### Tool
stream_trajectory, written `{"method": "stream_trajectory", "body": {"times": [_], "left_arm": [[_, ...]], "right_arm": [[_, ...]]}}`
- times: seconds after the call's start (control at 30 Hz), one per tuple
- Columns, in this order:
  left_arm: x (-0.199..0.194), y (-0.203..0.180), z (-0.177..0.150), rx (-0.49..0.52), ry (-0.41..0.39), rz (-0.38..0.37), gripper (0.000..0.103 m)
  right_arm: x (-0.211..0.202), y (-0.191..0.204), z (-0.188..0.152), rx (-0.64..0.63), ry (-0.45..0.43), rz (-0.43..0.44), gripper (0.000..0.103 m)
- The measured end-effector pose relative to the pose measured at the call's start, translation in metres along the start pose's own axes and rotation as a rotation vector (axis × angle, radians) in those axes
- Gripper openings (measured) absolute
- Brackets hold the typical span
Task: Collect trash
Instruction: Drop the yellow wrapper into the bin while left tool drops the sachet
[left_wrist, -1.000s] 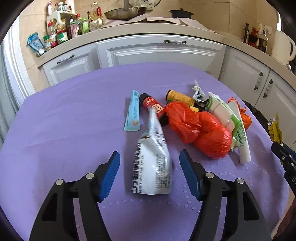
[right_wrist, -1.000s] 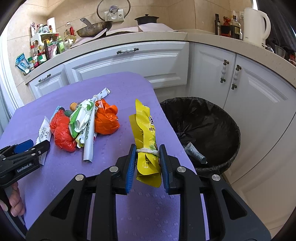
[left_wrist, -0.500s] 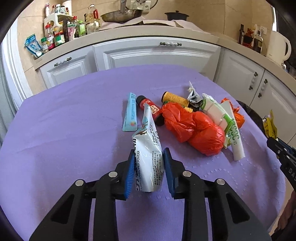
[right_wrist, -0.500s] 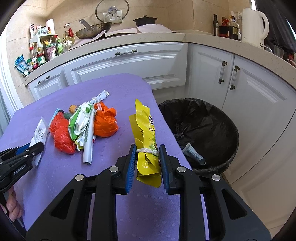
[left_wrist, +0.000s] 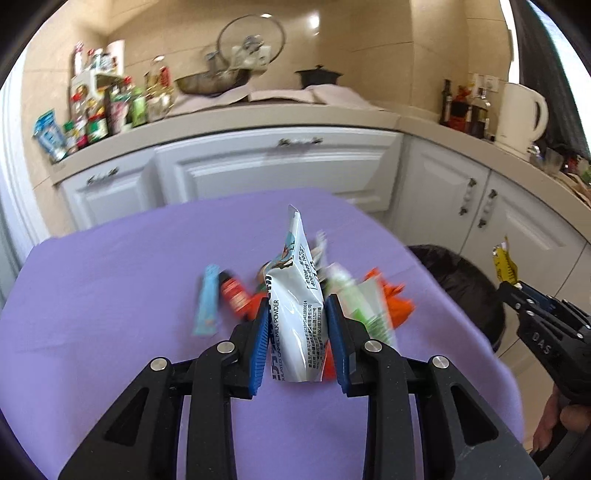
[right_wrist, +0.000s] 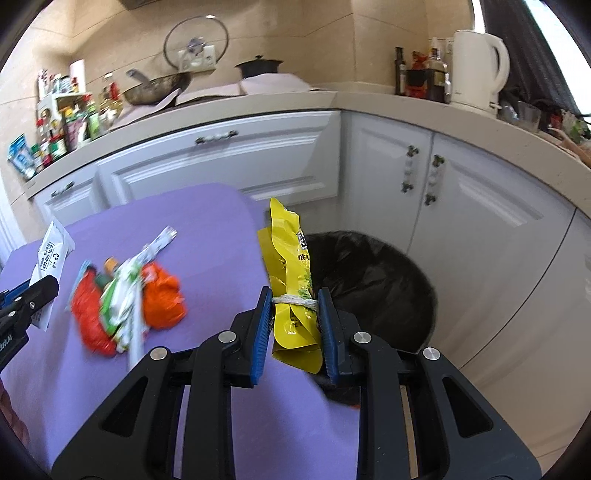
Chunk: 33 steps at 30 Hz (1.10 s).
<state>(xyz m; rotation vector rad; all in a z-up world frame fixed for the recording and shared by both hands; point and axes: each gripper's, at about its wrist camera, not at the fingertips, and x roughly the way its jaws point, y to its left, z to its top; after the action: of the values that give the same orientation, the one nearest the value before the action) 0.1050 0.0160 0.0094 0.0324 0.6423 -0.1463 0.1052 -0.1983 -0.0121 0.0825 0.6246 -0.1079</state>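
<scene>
Bottles and jars (left_wrist: 92, 118) crowd far-left countertop, w/ a wok (right_wrist: 155, 92) and a glass lid (right_wrist: 195, 40) behind it. Purple tablecloth (left_wrist: 92, 295) covers the table below. On it, left to right in left wrist view: a light blue sachet (left_wrist: 207, 306), a red-labelled bottle (left_wrist: 232, 295), then a blurred heap of orange bags (right_wrist: 162, 295) and green-white wrappers (right_wrist: 122, 302); heap is too smeared to sort item by item. Left gripper (left_wrist: 297, 332) is clamped on a white milk powder pouch (left_wrist: 295, 306), blue pads pressed against both sides of its lower half, pouch standing upright w/ its top corner pointing up, held above the cloth in front of the heap. In right wrist view same pouch shows at far left edge, sticking up from the left gripper's tip. Right gripper (right_wrist: 293, 325) is closed tight on a yellow snack bag (right_wrist: 291, 277) tied w/ white string (right_wrist: 295, 302) approx. at pad height; bag is upright and sits at the table's right edge, w/ the black-lined trash bin (right_wrist: 406, 280) just beyond and to the right, on the floor by white cabinets (right_wrist: 461, 221). Whether the bag is over the bin's rim, can't tell. White kettle (right_wrist: 476, 74) stands on far-right counter.
</scene>
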Motion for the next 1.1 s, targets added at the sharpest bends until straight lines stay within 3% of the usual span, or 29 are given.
{"method": "stream_trajectory", "body": {"times": [0.43, 1.1], "left_arm": [[0.042, -0.083, 0.031, 0.104, -0.034, -0.102, 0.031], [0.092, -0.14, 0.043, 0.156, 0.018, -0.11, 0.031]], "right_arm": [[0.032, -0.044, 0.026, 0.041, -0.013, -0.094, 0.024], [0.063, -0.086, 0.031, 0.084, 0.007, -0.128, 0.025]]}}
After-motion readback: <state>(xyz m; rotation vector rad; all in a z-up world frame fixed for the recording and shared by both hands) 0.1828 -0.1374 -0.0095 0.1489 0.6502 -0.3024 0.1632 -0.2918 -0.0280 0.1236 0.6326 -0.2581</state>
